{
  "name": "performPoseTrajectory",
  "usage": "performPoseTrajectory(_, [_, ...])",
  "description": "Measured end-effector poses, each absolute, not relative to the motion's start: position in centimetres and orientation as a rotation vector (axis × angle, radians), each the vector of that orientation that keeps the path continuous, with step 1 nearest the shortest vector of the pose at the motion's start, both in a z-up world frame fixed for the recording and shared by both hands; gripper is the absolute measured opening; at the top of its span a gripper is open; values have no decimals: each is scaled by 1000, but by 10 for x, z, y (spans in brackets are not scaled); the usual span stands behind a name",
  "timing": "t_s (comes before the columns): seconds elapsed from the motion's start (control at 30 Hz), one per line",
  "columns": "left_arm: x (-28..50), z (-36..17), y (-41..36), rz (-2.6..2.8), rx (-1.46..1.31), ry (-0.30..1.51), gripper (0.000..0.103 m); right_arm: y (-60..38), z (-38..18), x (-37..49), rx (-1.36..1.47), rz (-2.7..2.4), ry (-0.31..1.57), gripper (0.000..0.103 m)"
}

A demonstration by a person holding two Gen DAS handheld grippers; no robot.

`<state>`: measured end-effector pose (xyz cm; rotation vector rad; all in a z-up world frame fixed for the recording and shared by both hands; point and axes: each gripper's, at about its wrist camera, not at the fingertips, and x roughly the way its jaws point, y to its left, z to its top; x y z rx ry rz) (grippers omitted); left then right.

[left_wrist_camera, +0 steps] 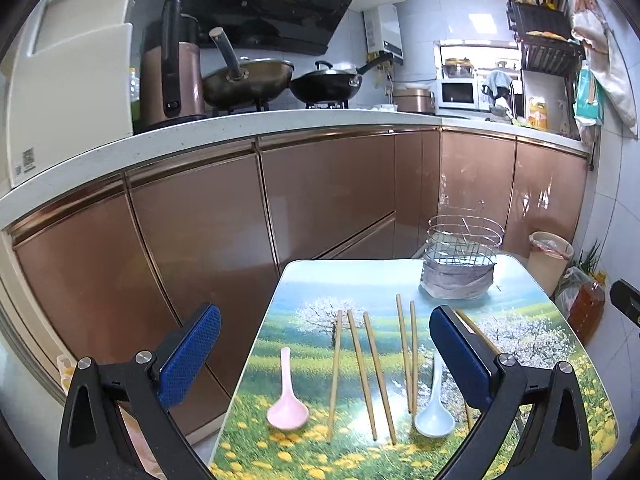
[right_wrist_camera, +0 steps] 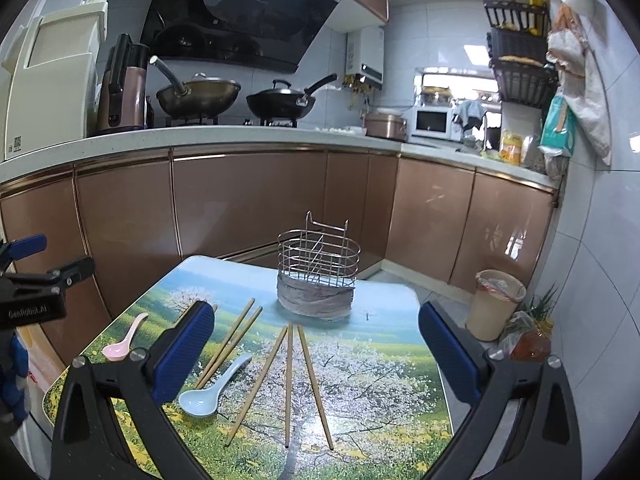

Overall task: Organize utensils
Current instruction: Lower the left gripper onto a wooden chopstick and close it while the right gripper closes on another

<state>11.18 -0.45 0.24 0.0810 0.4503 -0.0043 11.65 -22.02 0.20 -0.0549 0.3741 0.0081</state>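
Hovering above a small table (left_wrist_camera: 560, 308) printed with a meadow and blossoming trees, both grippers are spread wide and hold nothing. From the left wrist camera, the left gripper (left_wrist_camera: 326, 354) has its blue-padded jaws far apart: a pink spoon (left_wrist_camera: 287, 402) lies between them, nearer the left jaw, with its bowl toward the camera, and three wooden chopsticks (left_wrist_camera: 362, 372) lie side by side in the middle of the gap. Closer to the right jaw rests another pair of chopsticks (left_wrist_camera: 409, 354), and a pale blue spoon (left_wrist_camera: 435, 408) lies just beside that jaw. A further chopstick shows partly behind the right jaw. Beyond the right jaw's tip stands a wire utensil basket (left_wrist_camera: 464, 252), its base wrapped in grey. From the right wrist camera, the right gripper (right_wrist_camera: 316, 356) is equally wide open over the same table. Three chopsticks (right_wrist_camera: 289, 384) fan out between its jaws, the blue spoon (right_wrist_camera: 212, 388) lies just beside the left jaw, and the pink spoon (right_wrist_camera: 122, 342) sits outside that jaw. The wire basket (right_wrist_camera: 318, 276) stands ahead, midway between the jaws. Copper-coloured kitchen cabinets (right_wrist_camera: 248, 204) fill the background.
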Motion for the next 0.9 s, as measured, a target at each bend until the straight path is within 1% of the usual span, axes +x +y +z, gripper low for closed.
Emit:
performPoseTrajectory(0.17, [146,18,19,-26,51,526,103,-233,17,142,-41,45,422,103])
performPoseTrajectory(0.3, [172,16,24,-78,16,612,101,-240,20,166,-17,80,482,102])
performPoseTrajectory(0.33, [178,13,24,-94,11,638,99,-242,19,172,-10,96,500,102])
performPoseTrajectory(0.4, [192,4,20,-126,10,702,85,-244,16,185,4,133,539,102])
performPoseTrajectory(0.5, [214,-15,16,-168,-18,809,74,-246,7,202,10,172,597,100])
performPoseTrajectory(0.53, [220,-21,14,-179,-22,836,72,-247,3,209,15,189,623,97])
performPoseTrajectory(0.6, [232,-34,10,-208,-25,899,65,-250,-8,223,32,231,688,78])
performPoseTrajectory(0.63, [237,-39,8,-223,-29,923,64,-253,-14,233,58,260,735,52])
performPoseTrajectory(0.67, [242,-44,5,-239,-33,955,63,-256,-22,244,94,291,785,31])
performPoseTrajectory(0.7, [247,-47,3,-245,-30,973,61,-257,-27,251,106,303,812,29])
performPoseTrajectory(0.77, [257,-53,-1,-259,-24,1022,61,-257,-44,270,109,319,892,29])
performPoseTrajectory(0.83, [270,-62,-5,-276,-32,1092,57,-254,-57,286,117,348,957,29])
performPoseTrajectory(0.9, [282,-73,-7,-287,-45,1158,48,-251,-68,298,112,357,1005,29])
